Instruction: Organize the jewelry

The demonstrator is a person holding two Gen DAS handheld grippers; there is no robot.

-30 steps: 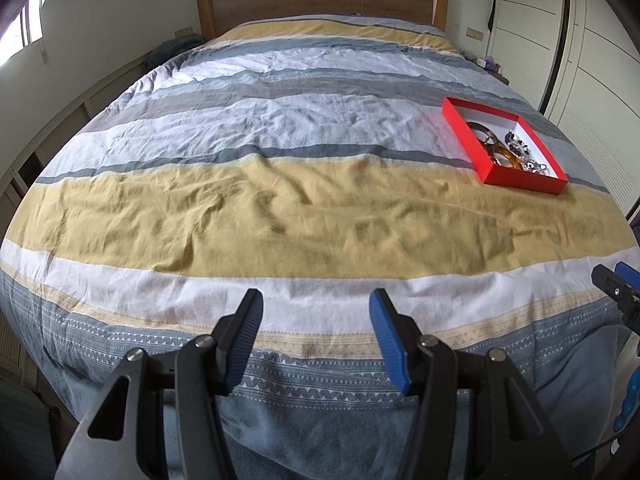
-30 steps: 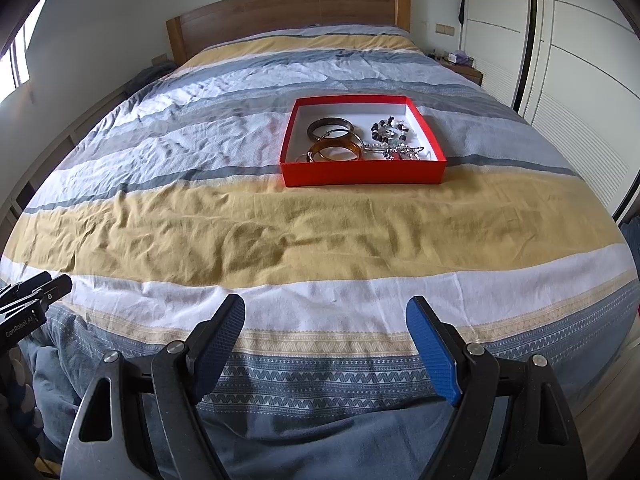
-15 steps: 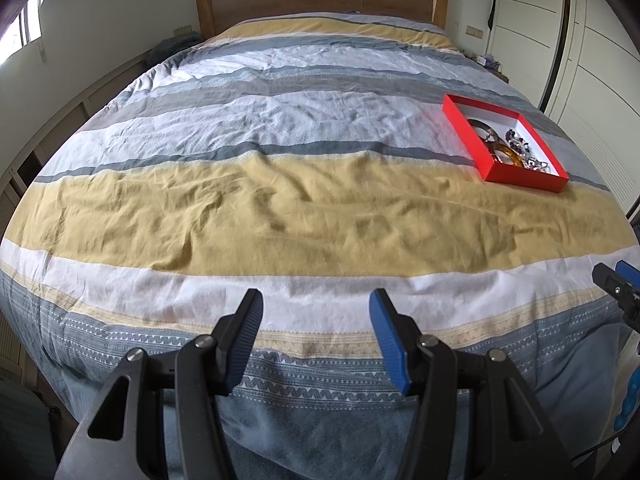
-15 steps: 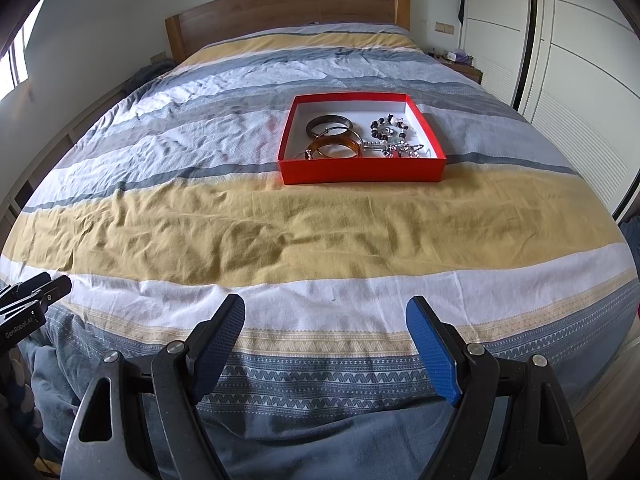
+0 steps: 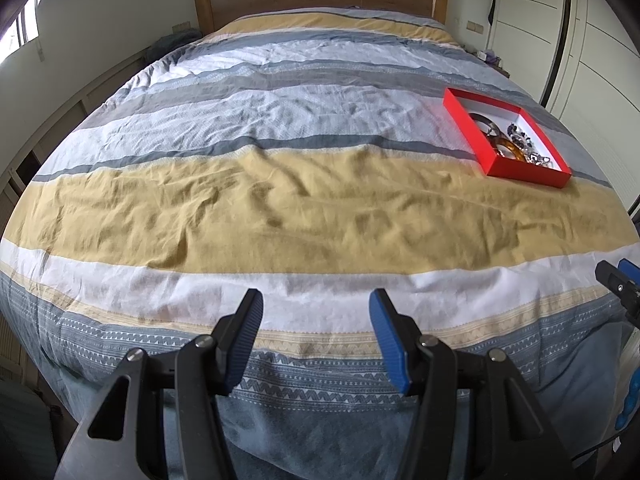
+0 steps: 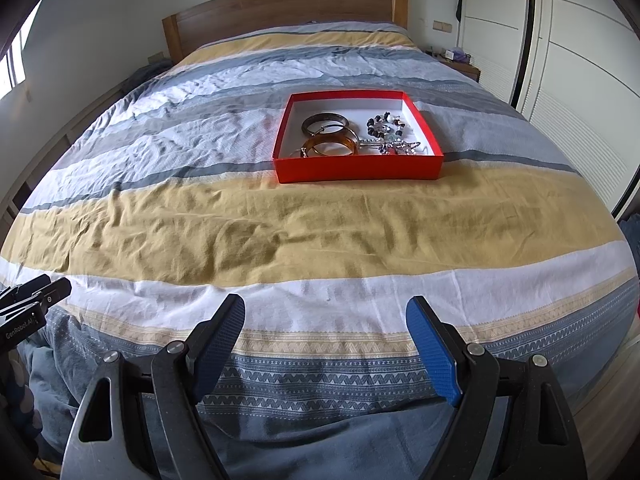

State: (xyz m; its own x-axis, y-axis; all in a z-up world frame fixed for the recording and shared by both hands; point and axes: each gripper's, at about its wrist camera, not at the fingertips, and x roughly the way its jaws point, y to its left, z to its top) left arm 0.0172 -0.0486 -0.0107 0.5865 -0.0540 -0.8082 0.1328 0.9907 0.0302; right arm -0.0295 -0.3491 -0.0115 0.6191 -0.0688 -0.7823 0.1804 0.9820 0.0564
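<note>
Left gripper [image 5: 316,300] spread apart, nothing between the blue pads [image 5: 390,344], hanging over the patterned foot end of the bedspread [image 5: 280,208]. Right gripper [image 6: 326,306] spread wider, likewise gripping nothing, above the same white and blue border. Well ahead of both, on the line between the yellow band and the grey stripes, a shallow red box [image 6: 358,168] with a white inside, sitting flat on the bed's right half. In the box, left part: a dark bangle [image 6: 324,122] and, touching it on the near side, an amber bangle [image 6: 330,146]. Right part: a beaded bracelet [image 6: 386,122] and a silvery tangle [image 6: 394,147], possibly chains, too fine to sort out. Beyond, a wooden headboard [image 6: 280,12]; white wardrobe doors [image 6: 580,72] to the right.
</note>
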